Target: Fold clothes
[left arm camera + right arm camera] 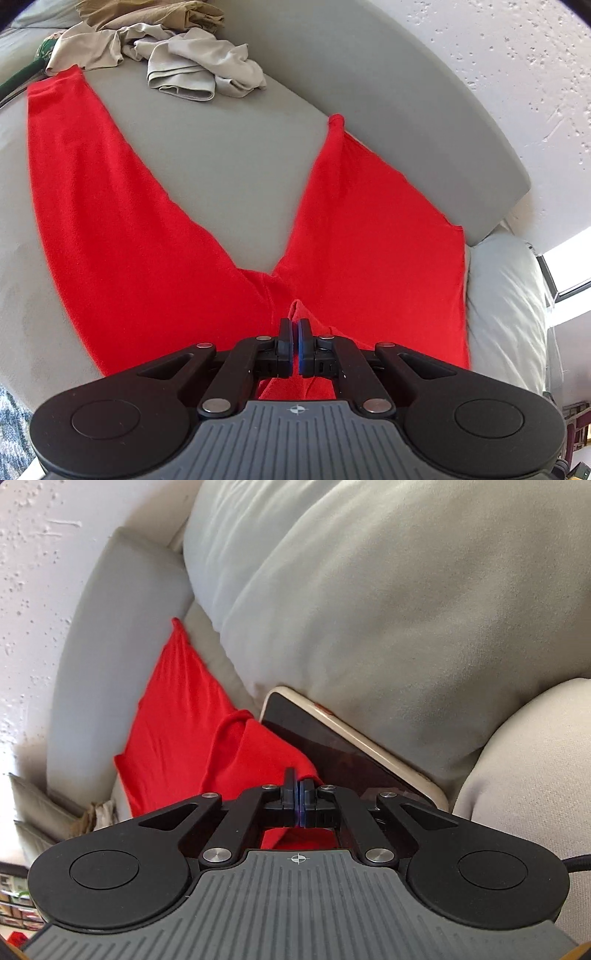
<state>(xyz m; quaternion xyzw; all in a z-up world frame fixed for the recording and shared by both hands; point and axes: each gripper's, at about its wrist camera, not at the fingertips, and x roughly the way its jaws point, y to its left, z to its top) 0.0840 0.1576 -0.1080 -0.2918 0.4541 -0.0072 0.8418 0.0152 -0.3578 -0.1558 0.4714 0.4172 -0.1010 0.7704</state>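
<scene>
A red garment [122, 236] lies spread on the grey sofa seat [207, 155], with two long parts fanning away from me in a V. My left gripper [295, 325] is shut on a pinch of the red fabric at the near end, where the two parts meet. In the right wrist view the same red garment [184, 716] rests against the sofa back cushion [369, 590]. My right gripper [298, 781] is shut on a corner of it, right beside a tablet.
A heap of beige and grey clothes [192, 62] sits at the far end of the seat, with a green item [40, 55] beside it. A dark tablet with a pale case [343, 746] leans against the cushions. The sofa arm [110, 657] and a textured white wall [498, 55] border the seat.
</scene>
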